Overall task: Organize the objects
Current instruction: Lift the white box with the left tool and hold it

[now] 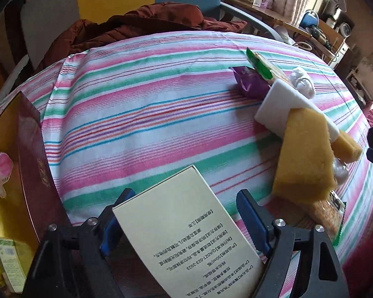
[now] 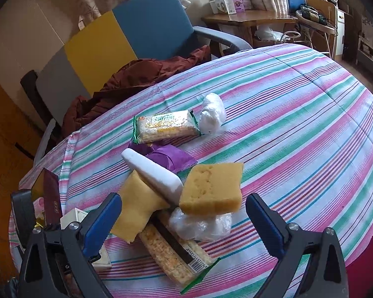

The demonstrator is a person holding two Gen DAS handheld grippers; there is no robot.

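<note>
fingers (image 1: 121, 213) grip cream box (image 1: 186, 233); barcode (image 2: 199, 264) right-view only.

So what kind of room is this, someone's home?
Most likely a lived-in room at home: a striped cloth spread over the work surface, a brown jacket dumped on a blue armchair, and a wooden desk with boxes by curtained windows.

My cream box (image 1: 184, 226) bears dark print; the bedsheet (image 1: 149, 114) is striped pink, green and white. Sponges (image 2: 212, 190) are yellow, the wrapper (image 2: 170, 157) purple, the block (image 2: 156, 173) white, gripper pads (image 2: 100, 223) blue.
</note>
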